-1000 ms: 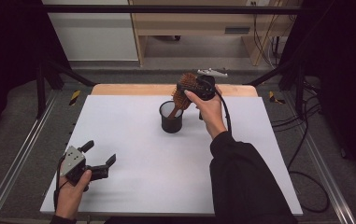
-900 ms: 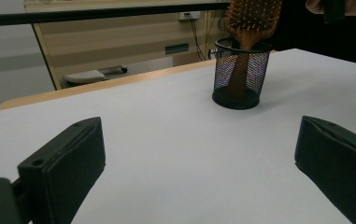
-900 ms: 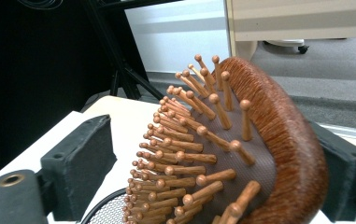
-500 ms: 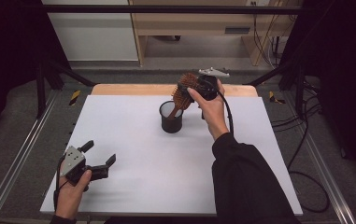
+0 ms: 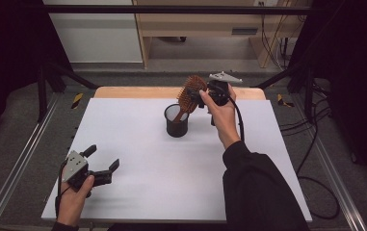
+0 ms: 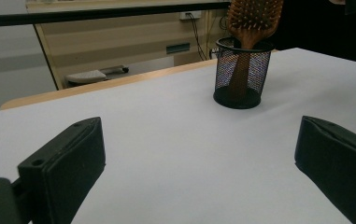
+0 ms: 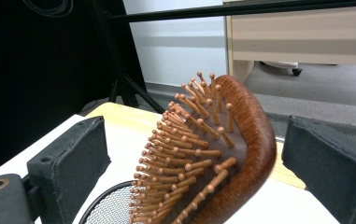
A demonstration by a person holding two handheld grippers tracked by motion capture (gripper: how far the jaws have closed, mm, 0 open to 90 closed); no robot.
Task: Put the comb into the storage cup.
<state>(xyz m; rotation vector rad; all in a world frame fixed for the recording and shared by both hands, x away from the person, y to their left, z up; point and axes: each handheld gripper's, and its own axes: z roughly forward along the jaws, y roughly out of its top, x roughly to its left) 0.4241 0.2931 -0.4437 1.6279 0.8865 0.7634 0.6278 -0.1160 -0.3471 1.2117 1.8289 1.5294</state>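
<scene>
Both grippers stand wide: the right gripper (image 5: pixel 204 92), up near the far edge of the table (image 5: pixel 133 144), has just been opening, and its jaws now flank the head of the wooden paddle hairbrush (image 5: pixel 191 91) without pressing on it. That brush stands handle-down in the black mesh cup (image 5: pixel 176 121), leaning out over the rim. The left gripper (image 5: pixel 105 163) waits, holding nothing, by the near left corner.

My worry is the lean. The head is heavy and sits high, so the cup could topple toward the far edge, and a jaw brushing the bristles on withdrawal might drag the brush over.

A white sheet covers the wooden table; beyond it are pale cabinets, dark curtains and loose cables on grey floor.
</scene>
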